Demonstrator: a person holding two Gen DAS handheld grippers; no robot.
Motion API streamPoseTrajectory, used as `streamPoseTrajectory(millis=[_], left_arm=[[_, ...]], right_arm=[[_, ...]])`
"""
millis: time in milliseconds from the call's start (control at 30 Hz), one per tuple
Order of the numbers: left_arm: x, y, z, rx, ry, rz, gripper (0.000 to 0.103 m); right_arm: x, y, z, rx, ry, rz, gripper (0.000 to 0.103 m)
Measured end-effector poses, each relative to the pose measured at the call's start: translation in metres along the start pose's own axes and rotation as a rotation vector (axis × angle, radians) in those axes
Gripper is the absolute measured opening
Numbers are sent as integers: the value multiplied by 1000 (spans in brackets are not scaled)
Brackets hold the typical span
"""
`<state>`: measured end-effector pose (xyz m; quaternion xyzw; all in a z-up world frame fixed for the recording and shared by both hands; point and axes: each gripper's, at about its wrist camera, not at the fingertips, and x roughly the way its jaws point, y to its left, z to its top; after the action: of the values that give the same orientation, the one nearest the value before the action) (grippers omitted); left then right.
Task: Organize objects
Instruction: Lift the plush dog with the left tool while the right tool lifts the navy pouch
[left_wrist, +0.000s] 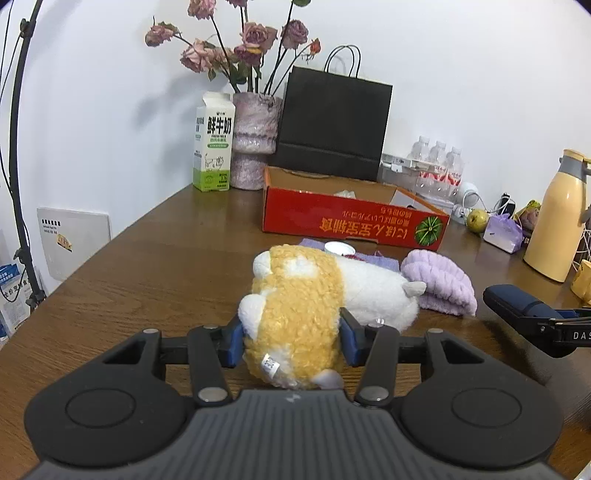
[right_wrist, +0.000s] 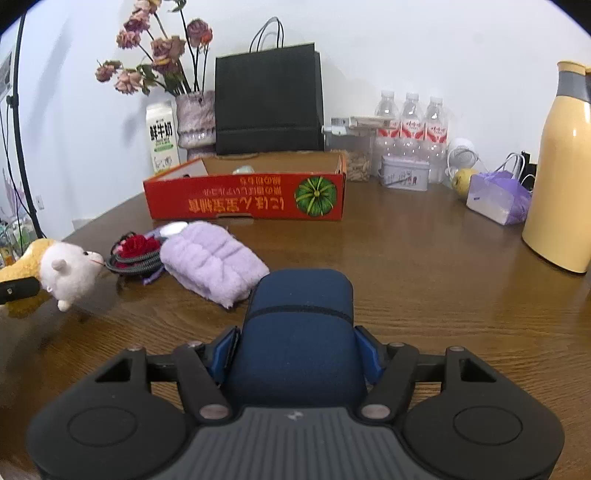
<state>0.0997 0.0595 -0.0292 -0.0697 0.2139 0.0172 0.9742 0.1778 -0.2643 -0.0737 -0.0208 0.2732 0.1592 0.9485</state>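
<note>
Across the brown surface (right_wrist: 424, 258) most of the sorting looks undone to me. Largest of all is the red box (right_wrist: 245, 197), open-topped at the back near the black paper bag (right_wrist: 266, 99) — I take it for the place where the loose things belong. Only something pale shows above its rim, too little for me to name, so I judge it nearly unfilled.

Next in size, the plush sheep (left_wrist: 295, 317) is in my left claw (left_wrist: 291, 343), whose blue pads press its tan woolly rump from both sides. Its white head points away toward the box, and I cannot tell whether its body touches the wood or hangs just above it.

My right claw (right_wrist: 297, 354) is clamped on a dark blue case (right_wrist: 299, 332), held low over the wood, well short of the box. So two things are in hand and neither is put away.

Still lying in front of the box: a folded lilac towel (right_wrist: 212, 260), just beside it a red rose ornament (right_wrist: 138, 247) ringed by dark cord, and a small white-lidded jar (left_wrist: 338, 248) on a purple cloth between them and the box wall.

By my reckoning the work is early — two carries pending, then at least three smaller pickups.
</note>
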Motion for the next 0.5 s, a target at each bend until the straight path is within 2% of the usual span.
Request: streamPoseTrajectory(millis=[500], left_arm=[[-8, -14, 20, 11, -40, 5, 50]], right_arm=[[-17, 20, 26, -27, -78, 43, 65]])
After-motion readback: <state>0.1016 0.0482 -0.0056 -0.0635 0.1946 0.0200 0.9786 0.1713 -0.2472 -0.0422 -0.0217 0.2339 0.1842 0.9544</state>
